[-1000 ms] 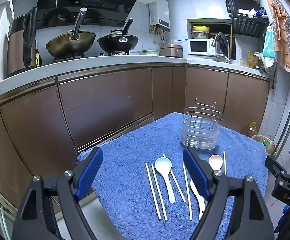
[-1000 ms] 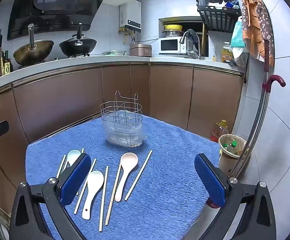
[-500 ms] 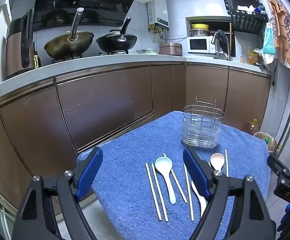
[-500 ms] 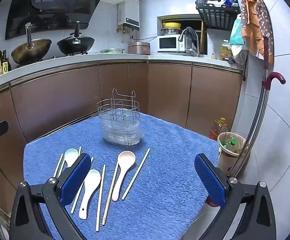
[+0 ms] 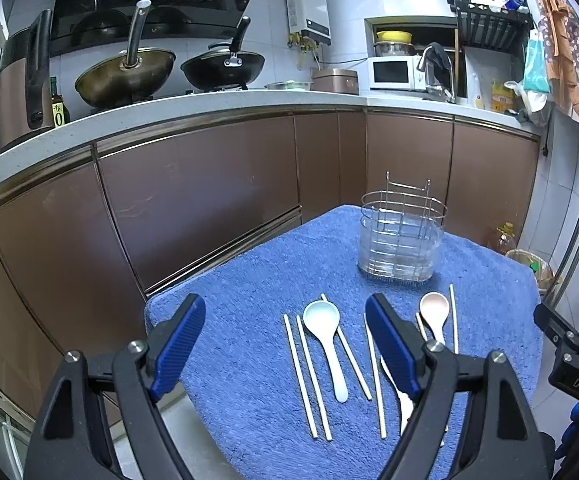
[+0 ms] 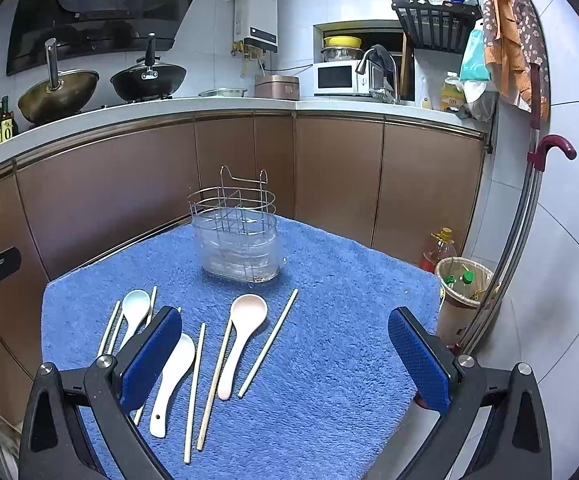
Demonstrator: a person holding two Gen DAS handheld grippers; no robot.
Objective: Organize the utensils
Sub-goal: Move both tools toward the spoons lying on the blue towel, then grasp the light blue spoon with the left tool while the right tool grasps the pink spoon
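Fingers first: our left gripper [image 5: 285, 344] stands wide, blue pads [image 5: 179, 346] well apart and nothing between them. Our right gripper [image 6: 285, 360] is likewise spread wide and empty. Both hover above the near edge of the blue towel [image 6: 329, 340], touching nothing.

Outward from the left gripper: between and just beyond its pads lies a pair of chopsticks [image 5: 307, 376], then the pale blue spoon [image 5: 325, 340], with a further chopstick just right of it. All run near-to-far, bowl end far, handles toward us. The white spoon [image 6: 173, 380] lies half under the inner finger in each view, bowl far, handle near.

Outward from the right gripper: the pinkish spoon [image 6: 241, 340] lies ahead and left of centre, long axis near-to-far with a slight rightward lean at the bowl end; single chopsticks flank it, the right one [image 6: 267, 344] leaning the same way. Right of that stick the towel is bare.

The wire utensil holder [image 6: 235, 236] stands upright at the far middle of the towel, well apart from all utensils, and appears empty.

Our judgement: nothing is sorted yet. The left gripper is nearer the blue spoon and paired chopsticks; the right is nearer the pinkish spoon. Since every piece lies lengthwise toward us, the jaws already straddle across the long axis; a straight descent onto a handle should serve, then tilting upright for the holder.
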